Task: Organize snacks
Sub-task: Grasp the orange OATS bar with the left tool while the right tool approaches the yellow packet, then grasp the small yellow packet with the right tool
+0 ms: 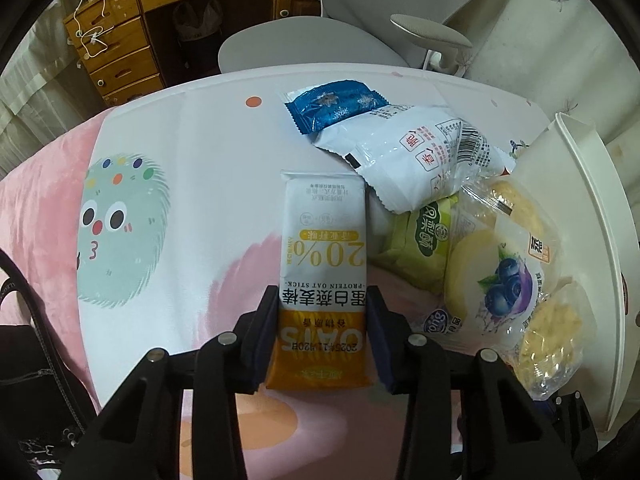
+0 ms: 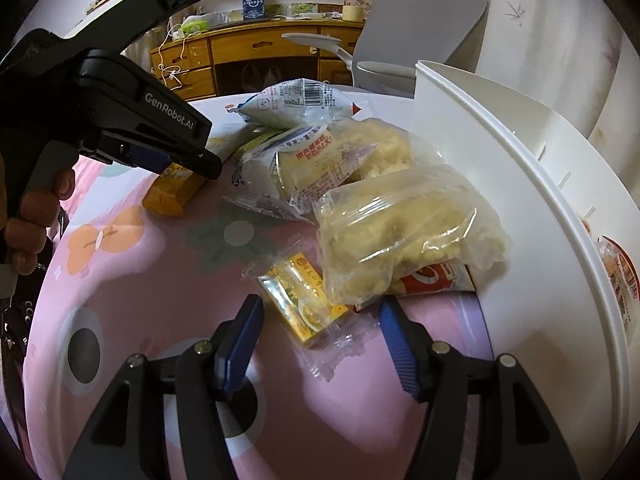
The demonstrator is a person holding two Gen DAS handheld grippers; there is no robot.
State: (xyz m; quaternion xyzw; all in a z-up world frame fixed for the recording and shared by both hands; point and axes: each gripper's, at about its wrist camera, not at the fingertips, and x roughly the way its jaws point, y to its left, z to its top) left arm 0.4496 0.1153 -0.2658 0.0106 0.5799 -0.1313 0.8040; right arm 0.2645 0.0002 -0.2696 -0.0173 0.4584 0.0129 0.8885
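A white and orange oat stick packet (image 1: pixel 322 240) lies on the cartoon-print cloth. My left gripper (image 1: pixel 322 296) is shut on its orange end, one pad against each long side. The right wrist view shows that same gripper (image 2: pixel 188 168) from the side, over the orange end (image 2: pixel 172 192). My right gripper (image 2: pixel 319 306) is open, tilted down at a small yellow packet in clear wrap (image 2: pixel 300 296). The packet lies between the fingers, with neither pad touching it. A clear bag of pale cake (image 2: pixel 400 232) rests just beyond.
A tall white bin (image 2: pixel 520 184) stands on the right, against the snack pile. The pile holds a blueberry cake pack (image 1: pixel 500 280), a green packet (image 1: pixel 424 236), a white packet (image 1: pixel 416 152) and a blue packet (image 1: pixel 336 108). A grey chair (image 1: pixel 312 48) stands beyond the table's far edge.
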